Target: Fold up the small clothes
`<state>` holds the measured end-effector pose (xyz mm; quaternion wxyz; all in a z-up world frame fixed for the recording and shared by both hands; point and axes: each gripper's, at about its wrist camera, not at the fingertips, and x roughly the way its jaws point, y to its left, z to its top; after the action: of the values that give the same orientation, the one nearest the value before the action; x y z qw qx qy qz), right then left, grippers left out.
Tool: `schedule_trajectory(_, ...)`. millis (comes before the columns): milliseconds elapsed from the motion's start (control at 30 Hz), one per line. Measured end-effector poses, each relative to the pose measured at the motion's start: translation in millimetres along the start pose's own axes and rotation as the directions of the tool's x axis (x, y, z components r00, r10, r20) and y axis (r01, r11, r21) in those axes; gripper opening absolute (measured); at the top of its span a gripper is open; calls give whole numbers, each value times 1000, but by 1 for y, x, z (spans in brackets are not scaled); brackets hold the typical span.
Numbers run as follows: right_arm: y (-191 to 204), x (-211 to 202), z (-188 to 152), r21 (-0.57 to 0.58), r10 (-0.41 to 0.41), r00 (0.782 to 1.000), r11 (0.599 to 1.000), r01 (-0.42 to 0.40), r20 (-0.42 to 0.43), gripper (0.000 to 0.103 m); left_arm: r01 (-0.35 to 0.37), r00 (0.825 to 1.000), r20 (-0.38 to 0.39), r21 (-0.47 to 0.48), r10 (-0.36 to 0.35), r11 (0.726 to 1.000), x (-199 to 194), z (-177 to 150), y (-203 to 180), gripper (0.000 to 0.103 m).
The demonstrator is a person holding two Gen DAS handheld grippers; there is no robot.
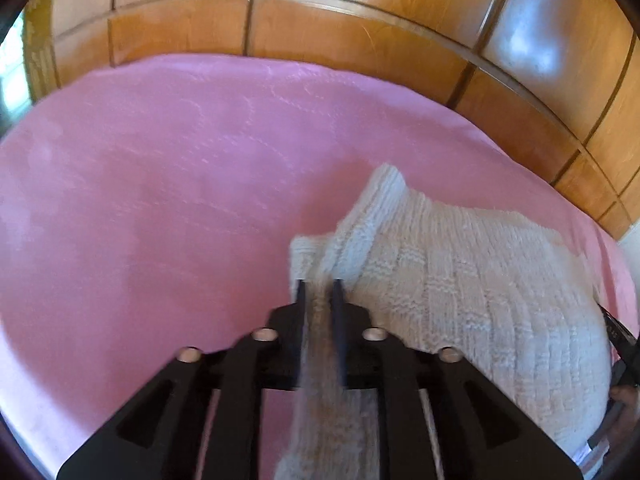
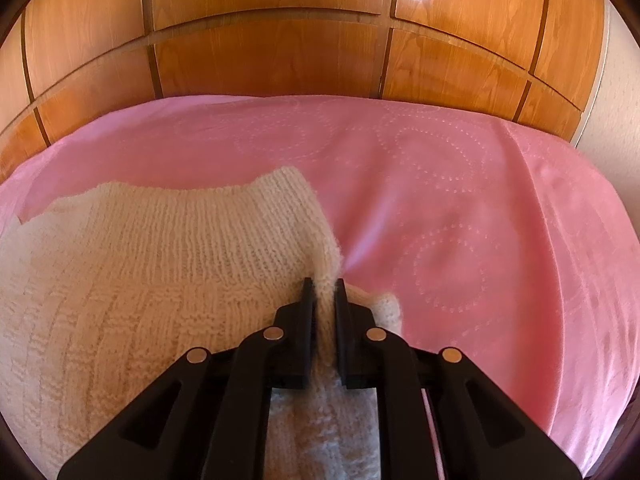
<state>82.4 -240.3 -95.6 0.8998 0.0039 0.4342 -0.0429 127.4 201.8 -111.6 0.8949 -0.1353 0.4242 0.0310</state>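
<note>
Both grippers, left (image 1: pixel 320 282) and right (image 2: pixel 324 282), clamped on bunched edges of cream knit garment (image 2: pixel 140 264), spread beyond and between fingers over pink bedspread (image 2: pixel 460 200).

The sweater (image 2: pixel 132 280) lies on the bed (image 2: pixel 460 220); behind the bed stands the headboard (image 2: pixel 272 52); the left tongs (image 1: pixel 320 284) and right tongs (image 2: pixel 323 282) pinch the sweater's opposite edges

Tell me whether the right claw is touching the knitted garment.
Touching: the right wrist view shows the right claw pinching a fold of the cream knitted garment between its fingers.
</note>
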Motion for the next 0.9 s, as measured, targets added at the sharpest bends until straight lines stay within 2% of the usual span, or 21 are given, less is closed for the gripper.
schedule_trajectory(100, -4, 0, 0, 19, 21, 1000, 1000, -21, 3, 10, -4, 998, 55, -5, 4, 1000, -24, -2, -2, 28)
schedule_trajectory(200, -8, 0, 0, 36, 35, 999, 999, -35, 5, 11, 11, 995, 99, 5, -11, 1000, -47, -7, -10, 29)
schedule_trajectory(233, -8, 0, -1, 40, 36, 999, 999, -37, 6, 12, 10, 994, 107, 19, -12, 1000, -52, -9, -13, 34)
schedule_trajectory(267, -9, 0, -1, 43, 38, 999, 998, -38, 7, 12, 10, 993, 120, 36, -14, 999, -58, -11, -20, 49)
schedule_trajectory(300, -9, 0, -1, 45, 39, 999, 998, -39, 8, 12, 13, 991, 133, 45, -19, 999, -63, -13, -25, 53)
schedule_trajectory(600, -13, -1, -2, 65, 58, 998, 996, -59, 14, 14, 32, 986, 159, 137, -54, 990, -85, -22, -64, 53)
schedule_trajectory(900, -27, 0, -3, 142, 141, 990, 980, -143, 22, 17, 40, 990, 128, 192, -65, 981, -79, -29, -87, 53)
